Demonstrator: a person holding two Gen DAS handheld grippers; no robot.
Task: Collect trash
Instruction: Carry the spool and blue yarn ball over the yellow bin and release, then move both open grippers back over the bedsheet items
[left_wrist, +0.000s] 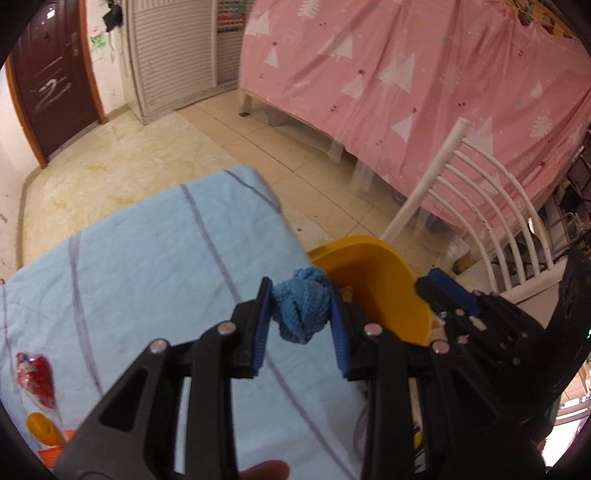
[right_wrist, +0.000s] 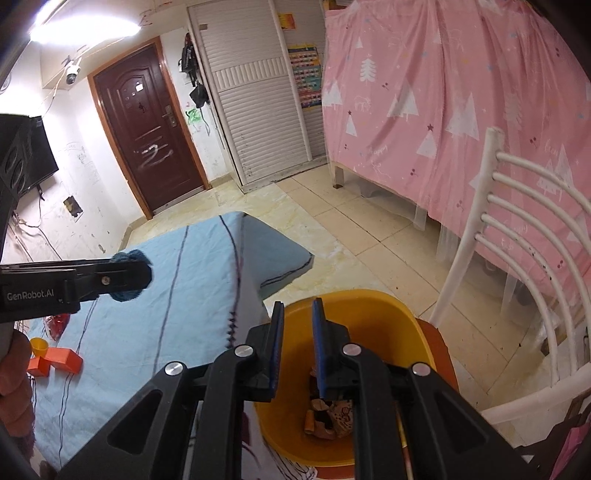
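My left gripper (left_wrist: 300, 306) is shut on a crumpled blue cloth ball (left_wrist: 301, 308) and holds it above the right edge of the blue-sheeted table (left_wrist: 147, 266), close to the yellow bin (left_wrist: 373, 273). In the right wrist view the left gripper and the cloth ball (right_wrist: 129, 275) hover over the table at the left. My right gripper (right_wrist: 298, 317) hangs over the yellow bin (right_wrist: 402, 332), its jaws a small gap apart with nothing between them. Crumpled brown wrappers (right_wrist: 332, 417) lie in the bin's bottom.
A red wrapper (left_wrist: 35, 376), a small yellow cup (left_wrist: 42, 428) and orange blocks (right_wrist: 59, 362) lie at the table's near left. A white chair (right_wrist: 517, 258) stands behind the bin. A pink-curtained bed (right_wrist: 461, 110) is at the right, a door (right_wrist: 147, 140) far back.
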